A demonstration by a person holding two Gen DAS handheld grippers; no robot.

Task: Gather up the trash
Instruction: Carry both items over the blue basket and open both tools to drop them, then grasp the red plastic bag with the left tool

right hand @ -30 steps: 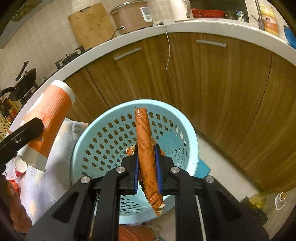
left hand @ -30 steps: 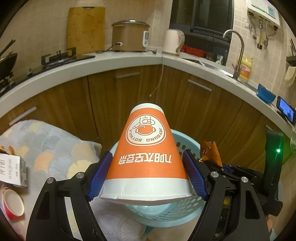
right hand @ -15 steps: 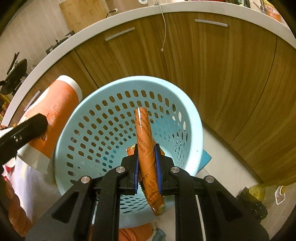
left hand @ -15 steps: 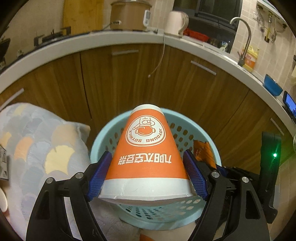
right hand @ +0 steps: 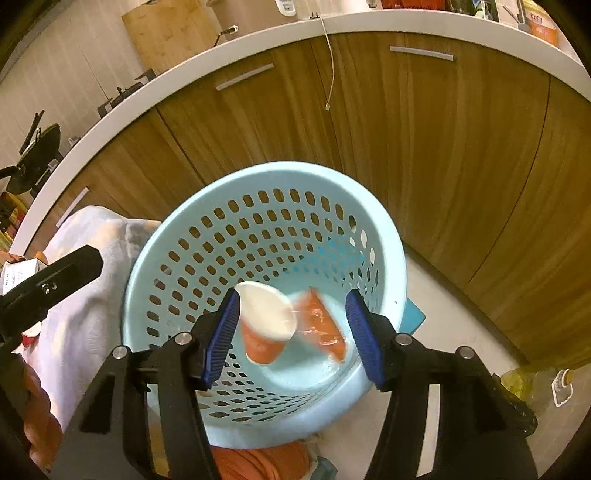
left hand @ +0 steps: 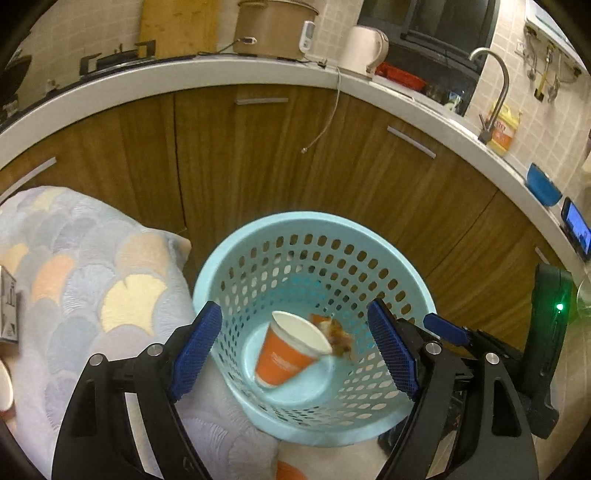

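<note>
Nearest, the left hand-held gripper [left hand: 295,347] stands with its blue pads wide apart and nothing between them, poised over the near rim of the light blue perforated basket [left hand: 236,258]. The right hand-held gripper [right hand: 291,332] is likewise empty; its jaws have just been opening, and its pads stand apart above the same basket [right hand: 177,229]. Inside the basket lies the orange paper cup [left hand: 286,350], tipped on its side with its white mouth turned upward and to the right; it is blurred. Just beside it, on the right, lies the orange snack wrapper [left hand: 338,332], also blurred, low in the basket near the floor of it. In the right wrist view the cup [right hand: 264,325] and the wrapper [right hand: 323,326] appear side by side between the open pads, well below them. To the left of the basket, touching its wall, is a pale quilted cloth [left hand: 92,266] with a fan pattern in yellow and orange. Beyond the basket runs a row of brown wooden cabinet doors [left hand: 258,166] under a white surface [left hand: 184,74]. On that surface stand a brown rice cooker [left hand: 273,29] and a cream kettle [left hand: 364,50], with a tap [left hand: 495,85] further right.
</note>
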